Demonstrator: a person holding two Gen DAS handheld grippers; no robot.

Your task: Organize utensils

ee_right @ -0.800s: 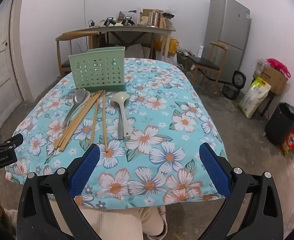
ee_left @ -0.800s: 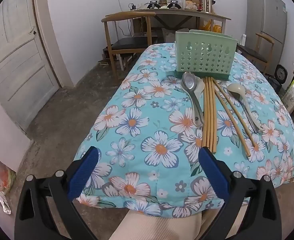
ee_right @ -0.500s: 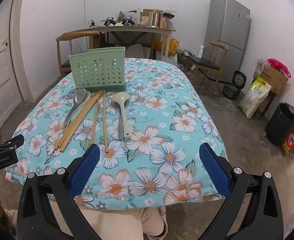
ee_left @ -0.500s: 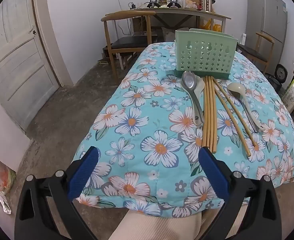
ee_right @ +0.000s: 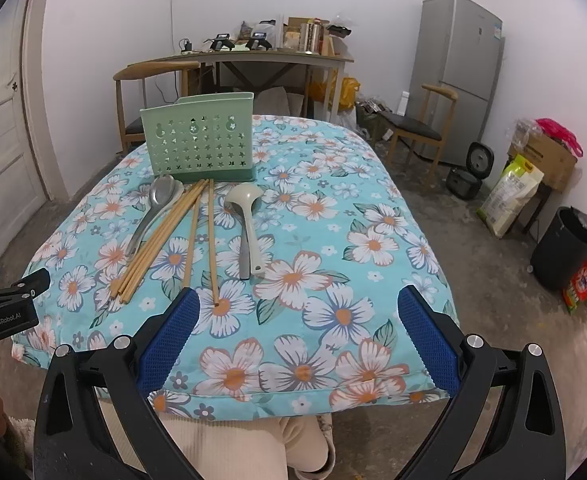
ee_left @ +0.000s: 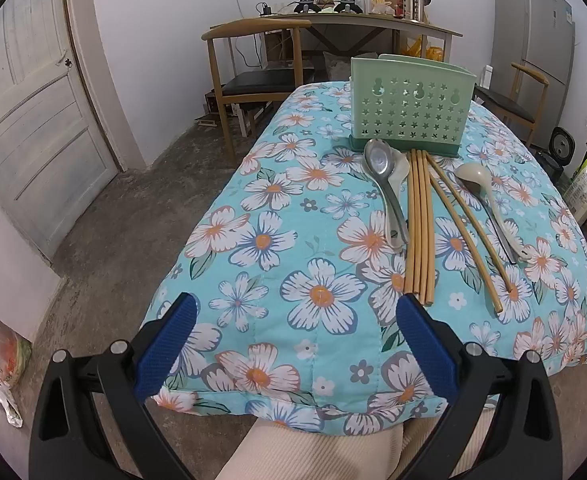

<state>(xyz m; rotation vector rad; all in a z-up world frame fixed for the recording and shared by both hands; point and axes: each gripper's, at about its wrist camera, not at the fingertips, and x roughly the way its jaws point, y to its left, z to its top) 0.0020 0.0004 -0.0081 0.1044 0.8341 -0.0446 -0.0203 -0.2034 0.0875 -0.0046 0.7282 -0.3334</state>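
1. Left wrist view: your left gripper (ee_left: 293,334) hangs over the near edge of the floral tablecloth (ee_left: 277,240) with its blue pads spread wide and nothing between them. The utensils lie ahead and to its right. A metal spoon (ee_left: 383,184) sits on top of a pale spoon (ee_left: 400,168); just beside them is a bundle of chopsticks (ee_left: 419,228), then two loose chopsticks (ee_left: 469,232) fanning out, then a pale ladle (ee_left: 489,196) farthest right. The green holder (ee_left: 409,118) stands upright at the far end, touching or nearly touching their far tips.

2. Right wrist view: your right gripper (ee_right: 297,330) is just as wide and just as empty. Here the ladle (ee_right: 247,224) lies ahead and slightly left, the loose chopsticks (ee_right: 211,240) run almost to the left pad, and the chopstick bundle (ee_right: 157,240) and metal spoon (ee_right: 153,208) are further left. The holder (ee_right: 199,140) stands beyond them all.

3. What matters for you: every long axis runs away from you toward the holder, handles nearest. I'd judge the bundle and spoons closer to your left hand, the ladle and loose pair to your right. Close across the shaft, not along it.
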